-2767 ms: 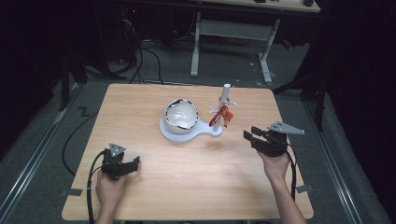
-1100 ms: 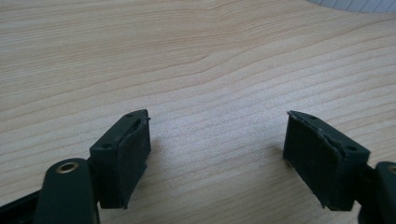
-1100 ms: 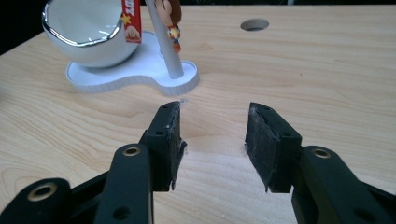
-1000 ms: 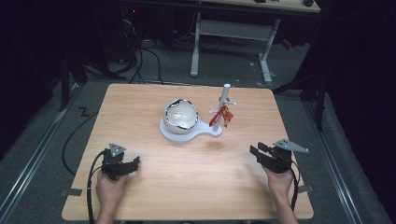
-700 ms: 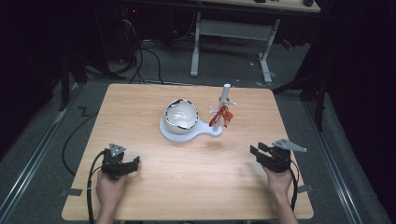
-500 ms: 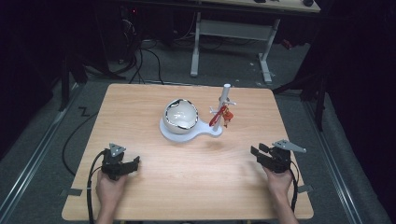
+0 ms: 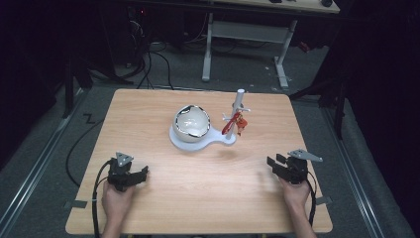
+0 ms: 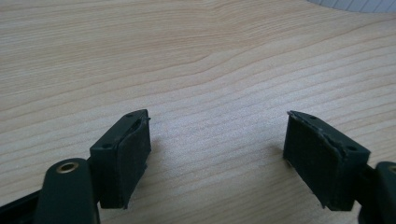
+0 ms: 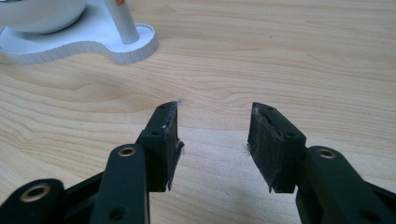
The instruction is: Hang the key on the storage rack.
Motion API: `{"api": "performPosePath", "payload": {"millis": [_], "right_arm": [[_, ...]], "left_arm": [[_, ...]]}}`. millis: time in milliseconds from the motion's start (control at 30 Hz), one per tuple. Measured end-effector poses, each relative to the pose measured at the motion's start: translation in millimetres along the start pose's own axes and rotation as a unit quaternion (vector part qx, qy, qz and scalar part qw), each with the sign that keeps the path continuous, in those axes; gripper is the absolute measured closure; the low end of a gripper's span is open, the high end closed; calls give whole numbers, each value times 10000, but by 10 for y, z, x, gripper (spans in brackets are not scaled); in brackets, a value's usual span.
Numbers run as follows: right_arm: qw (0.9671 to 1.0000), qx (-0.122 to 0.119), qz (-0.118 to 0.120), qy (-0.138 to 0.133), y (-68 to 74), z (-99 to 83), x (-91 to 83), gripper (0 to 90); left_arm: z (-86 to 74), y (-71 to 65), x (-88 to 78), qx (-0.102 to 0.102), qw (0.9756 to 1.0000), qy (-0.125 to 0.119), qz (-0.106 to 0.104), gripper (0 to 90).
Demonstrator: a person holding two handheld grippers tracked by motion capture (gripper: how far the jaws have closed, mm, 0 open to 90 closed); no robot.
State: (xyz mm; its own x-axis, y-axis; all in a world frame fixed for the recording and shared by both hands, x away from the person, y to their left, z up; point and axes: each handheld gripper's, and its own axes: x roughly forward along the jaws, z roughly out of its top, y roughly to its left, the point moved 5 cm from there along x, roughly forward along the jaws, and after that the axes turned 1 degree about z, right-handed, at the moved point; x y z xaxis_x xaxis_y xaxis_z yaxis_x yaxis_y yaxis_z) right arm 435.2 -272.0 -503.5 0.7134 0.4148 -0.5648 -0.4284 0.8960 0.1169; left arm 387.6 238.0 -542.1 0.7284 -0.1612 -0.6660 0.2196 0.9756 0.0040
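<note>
A person's two hands rest near the front edge of a wooden surface [image 7: 198, 198], each holding a claw low over the bare wood. The left claw [image 8: 217, 149] sits with its jaws wide apart and nothing between them. The right claw [image 9: 213, 140] has just been opening, its jaws parted over empty wood, and points toward the stand as if lined up for a reach. Well apart from both, at the middle of the surface, stands a white stand [image 7: 198, 141] carrying a white bowl [image 7: 192, 121] and an upright post [image 7: 239, 106]. A small red charm [image 7: 232, 124] hangs from a peg on the post, seemingly kept clear of the wood for easy picking.
</note>
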Motion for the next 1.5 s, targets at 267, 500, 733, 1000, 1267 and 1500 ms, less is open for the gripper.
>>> {"api": "performPosePath", "payload": {"millis": [267,500,733,1000,1267,1500], "right_arm": [[10000,-44,-44,68,0,-21,50,512],[9998,-42,-121,170,-15,-48,123,507],[9994,-79,-213,261,-22,-71,186,493],[9984,-190,-382,373,-39,-100,233,475],[9966,-349,-531,521,-27,-141,282,460],[9960,-379,-562,576,-21,-159,306,453]], "left_arm": [[0,-1,0,0,10000,-6,8,234],[0,-2,0,-1,10000,-6,8,234],[0,-1,0,0,10000,-5,8,234],[-1,-1,-1,7,10000,2,6,234],[0,-1,1,0,10000,-6,8,234],[0,-2,0,-1,10000,-6,8,234]]}}
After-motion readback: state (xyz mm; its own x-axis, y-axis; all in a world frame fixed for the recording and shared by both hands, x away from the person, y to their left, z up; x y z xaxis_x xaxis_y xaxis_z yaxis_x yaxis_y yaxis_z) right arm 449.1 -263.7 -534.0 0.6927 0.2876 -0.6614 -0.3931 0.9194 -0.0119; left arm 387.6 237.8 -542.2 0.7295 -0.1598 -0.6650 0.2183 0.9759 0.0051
